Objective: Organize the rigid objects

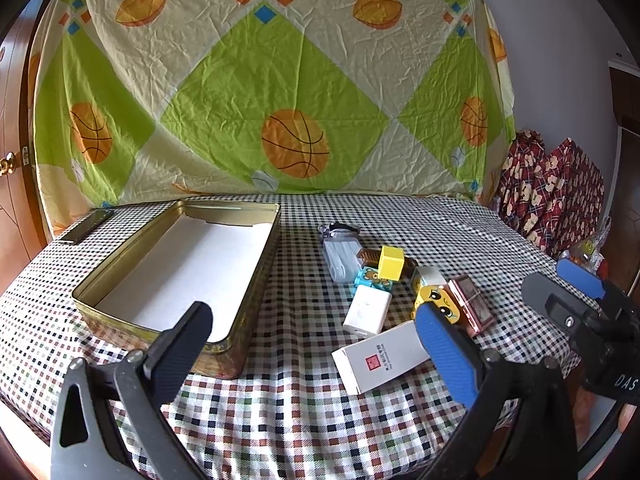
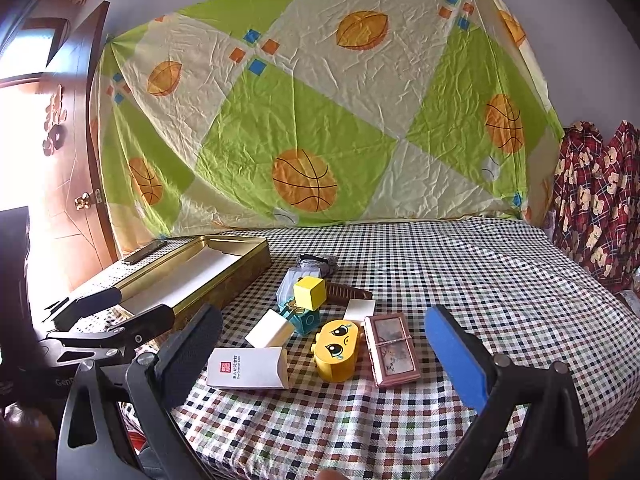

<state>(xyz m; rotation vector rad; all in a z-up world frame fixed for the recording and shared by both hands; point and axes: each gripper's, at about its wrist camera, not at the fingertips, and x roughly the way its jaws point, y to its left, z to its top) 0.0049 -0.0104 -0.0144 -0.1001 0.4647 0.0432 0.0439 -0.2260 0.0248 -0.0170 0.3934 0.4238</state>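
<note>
Both my grippers hover low over the checked worktop [image 1: 288, 408], left gripper [image 1: 316, 344] and right gripper [image 2: 324, 344] with jaws spread, holding nothing. The gold tin [image 1: 248, 300] sits open at left. Beside it, clustered: white box [image 2: 248, 368], yellow face toy [image 2: 335, 350], pink case [image 2: 394, 350], yellow cube [image 2: 309, 293].

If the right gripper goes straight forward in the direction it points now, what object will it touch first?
Most likely the yellow cartoon-face block, which lies between the open fingers of the right gripper; the pink framed box sits just beside it. Depth is uncertain.
</note>
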